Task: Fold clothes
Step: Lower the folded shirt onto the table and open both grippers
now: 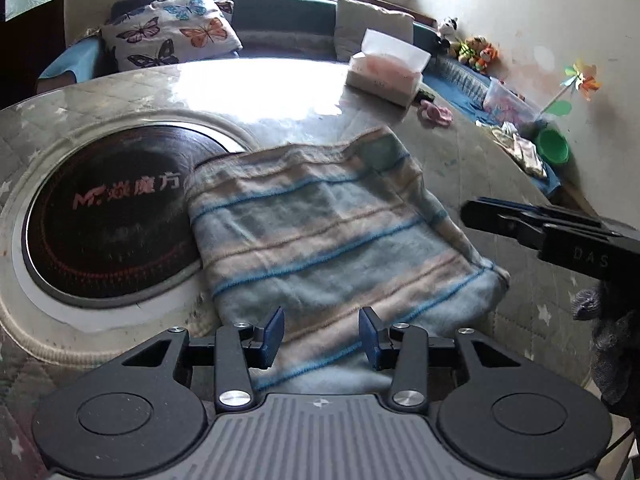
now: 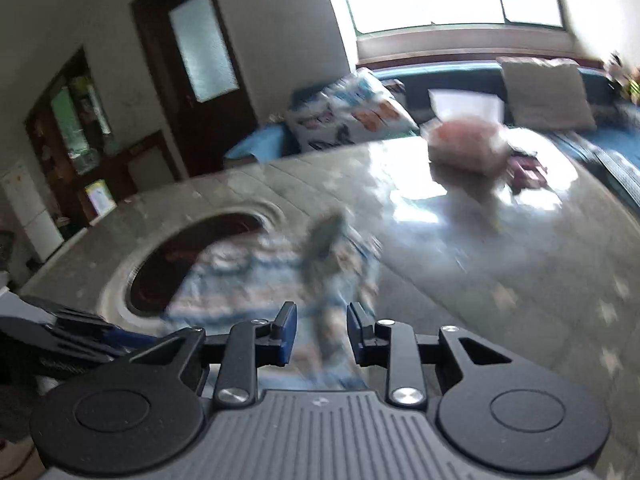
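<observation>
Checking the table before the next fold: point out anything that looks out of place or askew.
The striped cloth lies askew, its left edge lapping onto the round black cooktop set into the table. A pink scrap lies loose near the tissue box.

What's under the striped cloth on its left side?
The striped cloth overlaps the right edge of the round black hob set in the table. What lies beneath the rest is covered.

A blue-and-cream striped garment [image 1: 332, 236] lies folded flat on the table; one edge overlaps the dark round inset.
</observation>
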{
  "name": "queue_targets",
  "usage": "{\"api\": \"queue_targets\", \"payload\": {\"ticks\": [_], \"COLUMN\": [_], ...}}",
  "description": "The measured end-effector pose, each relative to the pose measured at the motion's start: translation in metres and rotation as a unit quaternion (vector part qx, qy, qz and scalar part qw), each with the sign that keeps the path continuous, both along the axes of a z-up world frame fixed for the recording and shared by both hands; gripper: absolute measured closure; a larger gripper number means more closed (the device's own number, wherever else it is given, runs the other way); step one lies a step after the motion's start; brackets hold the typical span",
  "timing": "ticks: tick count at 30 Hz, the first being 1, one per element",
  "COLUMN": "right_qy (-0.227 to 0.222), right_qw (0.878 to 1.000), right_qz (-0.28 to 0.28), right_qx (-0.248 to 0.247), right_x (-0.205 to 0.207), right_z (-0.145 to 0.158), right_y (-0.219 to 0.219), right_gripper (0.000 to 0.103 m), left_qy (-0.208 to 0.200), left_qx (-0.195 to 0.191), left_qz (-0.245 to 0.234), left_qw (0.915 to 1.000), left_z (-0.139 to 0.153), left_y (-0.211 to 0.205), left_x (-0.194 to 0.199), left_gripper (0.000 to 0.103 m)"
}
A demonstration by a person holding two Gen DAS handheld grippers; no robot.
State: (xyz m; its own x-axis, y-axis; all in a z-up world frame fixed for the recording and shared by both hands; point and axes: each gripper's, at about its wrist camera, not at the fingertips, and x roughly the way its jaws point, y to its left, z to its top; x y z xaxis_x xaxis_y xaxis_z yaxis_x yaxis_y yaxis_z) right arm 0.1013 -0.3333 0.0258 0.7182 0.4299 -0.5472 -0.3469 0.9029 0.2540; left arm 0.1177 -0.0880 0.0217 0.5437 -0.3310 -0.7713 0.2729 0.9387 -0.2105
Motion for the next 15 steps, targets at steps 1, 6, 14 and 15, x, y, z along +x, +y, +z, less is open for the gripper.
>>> {"api": "queue_targets", "payload": {"ticks": [1,6,14,15], "right_qy": [-0.003,0.016,0.041,0.035], "right_qw": [1.0,0.999,0.999,0.999], "right_qz": [0.011,0.032,-0.003,-0.001], "right_qx": [0.0,-0.005,-0.021,-0.022], "right_x": [0.005,0.035,0.059,0.059], "right_z": [0.001,-0.014,-0.027,-0.024], "right_y": [0.006,0.03,0.012,0.013], "right_gripper": [0.075,0.075,0.09,0.09], "left_qy": [0.001,0.009,0.002,-0.002], "left_qx": [0.001,0.001,-0.007,-0.006], "left_qz": [0.005,0.013,0.006,0.007], "left_qw": [1.0,0.9999,1.0,1.0], "left_z": [-0.001,-0.007,-0.002,0.0], "left_y": [0.002,0.011,0.017,0.017], "left_x": [0.002,0.009,0.022,0.026], "left_gripper": [0.059,0.059,0.059,0.059]}}
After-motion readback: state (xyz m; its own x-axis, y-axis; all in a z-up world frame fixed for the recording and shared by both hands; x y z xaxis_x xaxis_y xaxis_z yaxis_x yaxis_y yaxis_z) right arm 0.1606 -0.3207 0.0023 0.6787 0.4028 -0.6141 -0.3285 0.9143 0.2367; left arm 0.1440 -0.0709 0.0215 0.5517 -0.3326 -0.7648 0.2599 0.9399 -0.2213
